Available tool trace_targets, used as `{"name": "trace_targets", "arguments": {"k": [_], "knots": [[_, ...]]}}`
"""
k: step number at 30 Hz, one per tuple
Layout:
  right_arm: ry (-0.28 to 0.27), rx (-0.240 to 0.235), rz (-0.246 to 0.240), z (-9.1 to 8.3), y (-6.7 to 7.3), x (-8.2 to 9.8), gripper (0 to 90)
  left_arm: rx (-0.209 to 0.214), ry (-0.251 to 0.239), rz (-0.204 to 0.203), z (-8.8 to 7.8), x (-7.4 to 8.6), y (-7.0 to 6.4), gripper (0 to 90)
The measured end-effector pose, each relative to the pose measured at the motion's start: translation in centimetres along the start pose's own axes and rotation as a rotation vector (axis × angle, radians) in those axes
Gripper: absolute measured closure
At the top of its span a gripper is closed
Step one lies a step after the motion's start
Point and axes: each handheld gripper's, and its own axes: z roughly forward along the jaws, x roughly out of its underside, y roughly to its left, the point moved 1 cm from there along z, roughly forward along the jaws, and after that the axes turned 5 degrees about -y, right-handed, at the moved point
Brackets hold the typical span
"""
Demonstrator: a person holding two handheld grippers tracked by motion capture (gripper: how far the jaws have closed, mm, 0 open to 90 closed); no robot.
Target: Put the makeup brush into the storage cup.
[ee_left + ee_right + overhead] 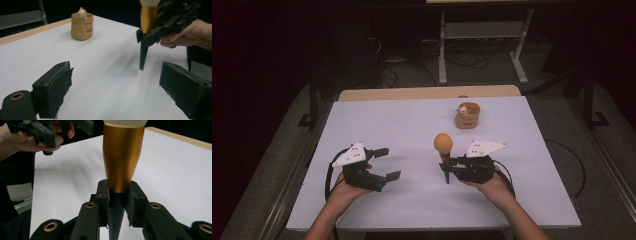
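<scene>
— Well, what do you see nearest to us?

— Two forearms coming in over the near edge of the white table (412, 200). The left hand holds the left gripper (387, 163), low over the table at its left side. Its jaws are spread wide, with nothing but bare tabletop between them.

— And the other hand?

— The right gripper (447, 167) sits a little right of the middle, well apart from the left one. Its jaws are pressed together on a makeup brush (443, 150). The brush stands upright: a round orange head on top, a gold collar below it, then a dark handle that tapers to a point hanging down under the jaws.

— Where exactly do the jaws grip it?

— In the right gripper view the pads (103, 200) clamp the brush (122, 157) just where the gold collar meets the dark handle. In the left gripper view the same brush (148, 17) hangs with its tip just above the table; whether it touches I can't tell.

— Anything farther back?

— A small tan pot (467, 117) stands toward the far right of the table, well apart from both grippers. Something small and pale pokes out of its top. Beyond it a strip of wooden tabletop (427, 93) shows along the far edge.
</scene>
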Motion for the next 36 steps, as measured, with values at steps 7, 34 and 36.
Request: {"name": "trace_targets", "arguments": {"k": [7, 34, 36], "knots": [[-0.012, 0.025, 0.008, -0.4, -0.7, -0.5, 73.2, -0.013, -0.02, -0.016, -1.2, 1.0, 0.1, 10.3], [-0.056, 0.123, 0.053, -1.3, -3.7, -2.1, 73.3, -0.062, -0.038, -0.027, -3.6, 3.1, 0.1, 10.5], [-0.056, 0.125, 0.049, -1.3, -3.8, -2.1, 73.3, -0.06, -0.036, -0.026, -3.6, 3.1, 0.1, 10.6]]}}
